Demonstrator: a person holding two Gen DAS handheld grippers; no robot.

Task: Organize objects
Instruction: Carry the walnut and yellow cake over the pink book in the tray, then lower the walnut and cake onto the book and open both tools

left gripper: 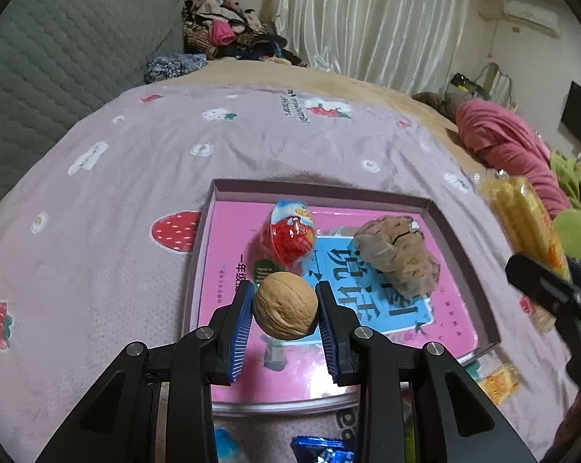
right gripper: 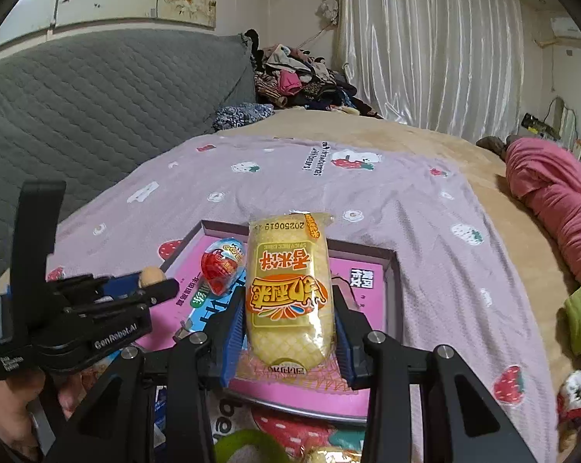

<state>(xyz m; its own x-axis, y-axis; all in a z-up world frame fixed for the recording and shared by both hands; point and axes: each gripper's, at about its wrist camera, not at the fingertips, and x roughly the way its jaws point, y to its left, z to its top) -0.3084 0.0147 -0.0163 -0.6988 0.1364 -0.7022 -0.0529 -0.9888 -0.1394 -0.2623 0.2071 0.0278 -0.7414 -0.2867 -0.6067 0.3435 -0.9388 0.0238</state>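
- left wrist view: the left tool (left gripper: 284, 301) pinches a walnut (left gripper: 285, 306) between its blue pads, held above the near part of the shallow box (left gripper: 450, 231), clear of the pink book (left gripper: 228, 239) lying flat inside that box.
- inside the box, a red foil egg (left gripper: 290, 233) lies past the walnut toward the far wall, and a brown wrapped lump (left gripper: 398, 256) sits to the right of the egg, near the box's right wall.
- the box rests on a pink strawberry-print blanket (left gripper: 136, 177) spread over the bed.
- right wrist view: the right tool (right gripper: 288, 330) grips a yellow rice cake packet (right gripper: 288, 289) by its lower sides, the packet pointing away over the middle of the box (right gripper: 392, 270).
- the egg (right gripper: 223, 270) shows just left of the packet, inside the box.
- the left tool (right gripper: 151, 287) appears left of the box's near corner, with the walnut (right gripper: 151, 276) at its tip.
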